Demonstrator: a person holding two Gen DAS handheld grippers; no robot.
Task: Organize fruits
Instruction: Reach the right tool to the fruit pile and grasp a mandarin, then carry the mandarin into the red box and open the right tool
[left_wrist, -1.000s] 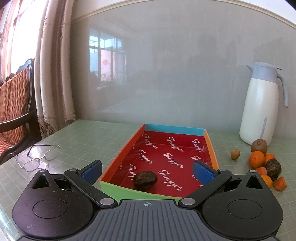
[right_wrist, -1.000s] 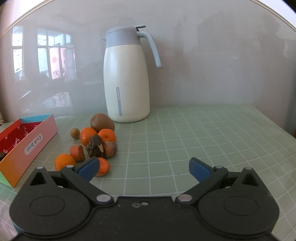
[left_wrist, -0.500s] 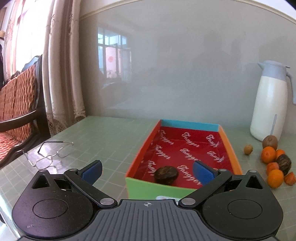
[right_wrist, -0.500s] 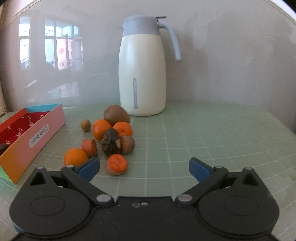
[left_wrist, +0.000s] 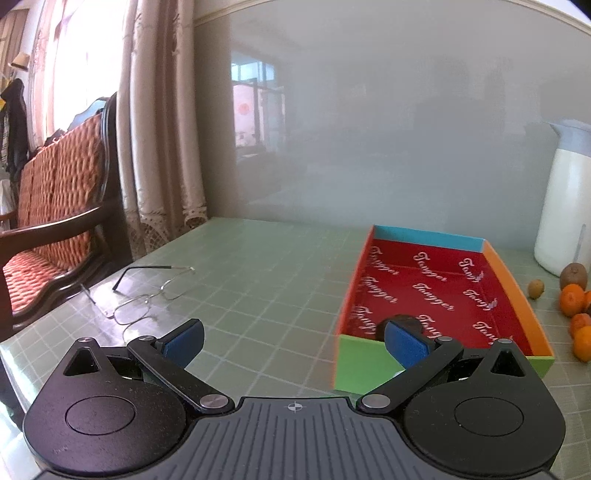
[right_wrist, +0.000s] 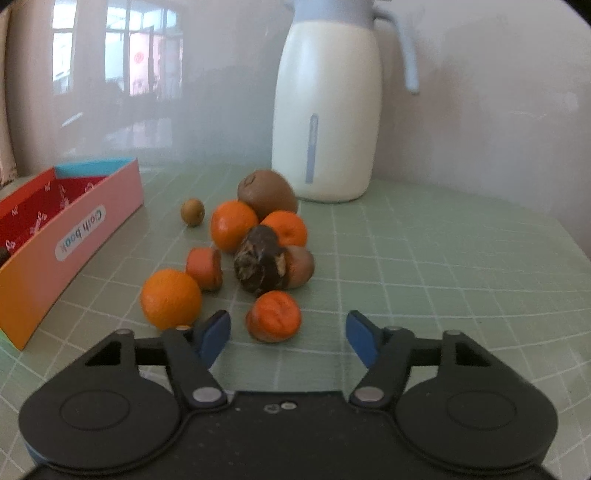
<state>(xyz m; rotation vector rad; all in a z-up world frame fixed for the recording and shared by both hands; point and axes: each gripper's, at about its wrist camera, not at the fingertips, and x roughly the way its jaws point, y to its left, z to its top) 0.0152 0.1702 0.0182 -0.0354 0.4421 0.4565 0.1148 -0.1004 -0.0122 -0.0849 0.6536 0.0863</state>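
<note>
A heap of fruit lies on the green table in the right wrist view: a kiwi (right_wrist: 267, 194), several oranges (right_wrist: 233, 225), a dark shrivelled fruit (right_wrist: 260, 264) and a small brown fruit (right_wrist: 192, 212). My right gripper (right_wrist: 288, 336) stands just short of a wrinkled orange fruit (right_wrist: 274, 320); its jaws are closing, and the fruit sits at the mouth of the gap with the pads clear of it. The red-lined box (left_wrist: 436, 291) holds one dark fruit (left_wrist: 400, 320), partly hidden behind a fingertip. My left gripper (left_wrist: 291, 341) is open with nothing in it, to the left of the box.
A white thermos jug (right_wrist: 327, 110) stands behind the fruit heap by the wall. A pair of glasses (left_wrist: 147, 295) lies on the table at the left. Beyond the table's left edge are a wooden chair (left_wrist: 55, 206) with an orange cushion and curtains.
My left gripper has drifted left, so the box now sits to its right. My right gripper has come in close to the fruit heap and its jaws have narrowed.
</note>
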